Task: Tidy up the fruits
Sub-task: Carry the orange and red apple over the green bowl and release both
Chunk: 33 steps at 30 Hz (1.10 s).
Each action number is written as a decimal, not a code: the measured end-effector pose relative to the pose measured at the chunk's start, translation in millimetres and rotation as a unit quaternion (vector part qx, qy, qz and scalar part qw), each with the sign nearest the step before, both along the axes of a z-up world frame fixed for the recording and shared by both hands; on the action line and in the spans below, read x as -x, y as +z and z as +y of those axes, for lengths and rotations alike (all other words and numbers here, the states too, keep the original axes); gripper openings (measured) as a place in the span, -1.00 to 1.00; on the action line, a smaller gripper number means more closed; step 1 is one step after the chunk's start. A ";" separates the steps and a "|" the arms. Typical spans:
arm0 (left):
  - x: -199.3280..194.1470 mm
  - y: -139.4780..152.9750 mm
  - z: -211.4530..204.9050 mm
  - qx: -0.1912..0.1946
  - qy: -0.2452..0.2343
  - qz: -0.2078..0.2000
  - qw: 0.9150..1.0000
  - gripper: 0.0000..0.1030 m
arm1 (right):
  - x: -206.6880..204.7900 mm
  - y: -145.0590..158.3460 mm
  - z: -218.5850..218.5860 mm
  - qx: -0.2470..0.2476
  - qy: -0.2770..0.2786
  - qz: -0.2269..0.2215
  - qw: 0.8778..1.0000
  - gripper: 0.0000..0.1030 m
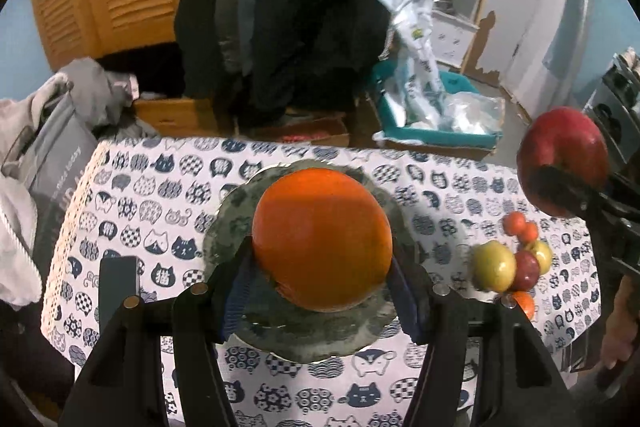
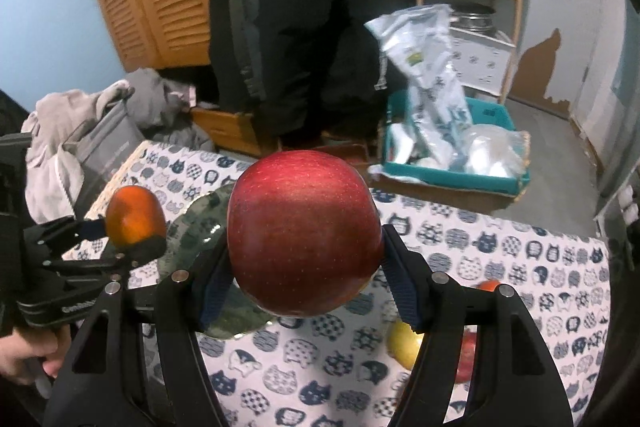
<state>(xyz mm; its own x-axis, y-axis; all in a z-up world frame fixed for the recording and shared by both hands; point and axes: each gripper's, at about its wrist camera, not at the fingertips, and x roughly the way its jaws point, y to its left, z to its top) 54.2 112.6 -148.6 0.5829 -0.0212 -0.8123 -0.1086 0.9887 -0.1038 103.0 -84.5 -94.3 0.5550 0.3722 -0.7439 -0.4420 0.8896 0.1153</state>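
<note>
Clamped between the left gripper (image 1: 322, 279) pads, an orange (image 1: 322, 239) hangs over the green plate (image 1: 224, 239) on the cat-print tablecloth (image 1: 160, 187); the right gripper (image 2: 304, 275) pinches a red apple (image 2: 304, 239) beside it. Remaining fruit (image 1: 512, 263) sits clustered near the plate. Round, smooth skins could slip or roll off the shallow plate if released too high or together

My left gripper (image 1: 322, 269) sits clamped on the orange (image 1: 322, 239), a finger pressed to each side. My right gripper (image 2: 304, 263) grips the red apple (image 2: 302, 239) the same way, raised off to the right. A bare hand (image 2: 20, 355) holds what looks like the left handle.
</note>
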 end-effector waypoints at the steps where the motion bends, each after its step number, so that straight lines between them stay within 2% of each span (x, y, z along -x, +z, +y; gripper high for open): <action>1: -1.8 -5.3 4.8 0.002 0.003 0.006 1.000 0.23 | -1.2 -2.3 4.0 0.000 0.003 0.003 1.000 0.34; 11: -16.2 -53.2 34.0 0.005 0.028 0.060 0.998 0.23 | -20.9 -55.2 60.5 0.018 0.041 0.052 0.998 0.34; 18: -27.3 -89.7 44.8 0.019 0.038 0.104 0.994 0.23 | -31.2 -87.3 81.6 0.040 0.049 0.083 0.994 0.34; 26: -35.2 -125.7 47.5 0.031 0.035 0.153 0.987 0.23 | -38.5 -105.0 86.4 0.046 0.046 0.101 0.993 0.34; 33: -38.5 -142.6 44.0 0.036 0.030 0.182 0.982 0.24 | -39.8 -112.2 82.1 0.049 0.043 0.110 0.992 0.34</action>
